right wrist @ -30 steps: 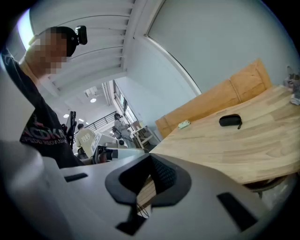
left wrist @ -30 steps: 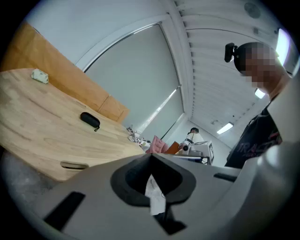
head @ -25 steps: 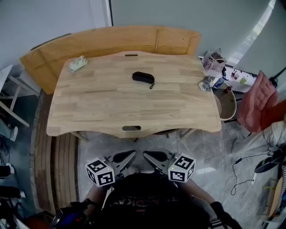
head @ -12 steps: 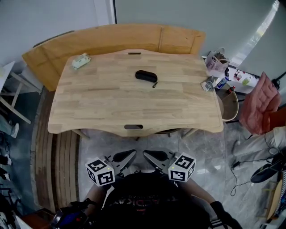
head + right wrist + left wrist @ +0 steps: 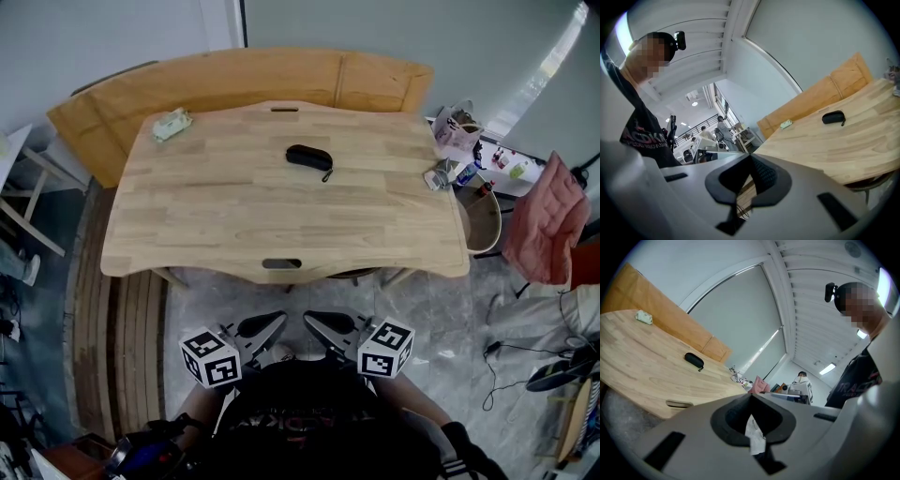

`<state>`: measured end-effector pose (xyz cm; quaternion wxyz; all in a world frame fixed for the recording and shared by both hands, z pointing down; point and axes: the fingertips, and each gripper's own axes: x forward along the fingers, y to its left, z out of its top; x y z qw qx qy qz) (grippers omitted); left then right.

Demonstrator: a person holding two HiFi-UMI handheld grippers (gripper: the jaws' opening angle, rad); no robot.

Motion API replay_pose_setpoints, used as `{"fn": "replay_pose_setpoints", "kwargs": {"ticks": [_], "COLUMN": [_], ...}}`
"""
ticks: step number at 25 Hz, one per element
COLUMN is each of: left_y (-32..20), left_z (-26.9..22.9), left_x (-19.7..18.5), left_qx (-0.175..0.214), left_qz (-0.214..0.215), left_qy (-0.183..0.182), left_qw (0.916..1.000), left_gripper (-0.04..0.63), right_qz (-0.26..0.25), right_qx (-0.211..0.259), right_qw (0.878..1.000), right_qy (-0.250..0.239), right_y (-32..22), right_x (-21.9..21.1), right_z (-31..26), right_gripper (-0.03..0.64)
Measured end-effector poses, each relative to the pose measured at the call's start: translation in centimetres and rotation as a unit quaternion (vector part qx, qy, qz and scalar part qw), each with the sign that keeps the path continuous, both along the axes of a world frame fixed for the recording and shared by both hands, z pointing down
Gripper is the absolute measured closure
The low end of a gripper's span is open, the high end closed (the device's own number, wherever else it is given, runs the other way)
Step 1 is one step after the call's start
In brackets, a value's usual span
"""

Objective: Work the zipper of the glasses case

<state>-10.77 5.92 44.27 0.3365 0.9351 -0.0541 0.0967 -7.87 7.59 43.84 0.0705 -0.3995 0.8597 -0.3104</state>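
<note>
Not started: left gripper (image 5: 267,326) and right gripper (image 5: 323,325), jaws closed and empty, well short of case (image 5: 308,157); next needs reaching in.

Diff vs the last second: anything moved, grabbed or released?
Nothing in the scene visibly moved, and nothing was grabbed or let go. The glasses case lies at the same spot on the table, untouched. The left gripper and right gripper stay shut and empty, low by the person, short of the table. Only the head view's framing drifted slightly.
</note>
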Motion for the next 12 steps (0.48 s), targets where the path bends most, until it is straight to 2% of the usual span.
{"fn": "replay_pose_setpoints", "kwargs": {"ticks": [12], "left_y": [-0.30], "left_z": [0.03], "left_x": [-0.73], "left_qx": [-0.004], "left_qz": [-0.014], "left_qy": [0.007], "left_qw": [0.9999], "left_gripper": [0.584], "right_qz": [0.000], "right_qx": [0.003], "right_qw": [1.000], "right_qy": [-0.004], "right_y": [-0.60], "right_x": [0.00], "right_z": [-0.50], "right_gripper": [0.603]}}
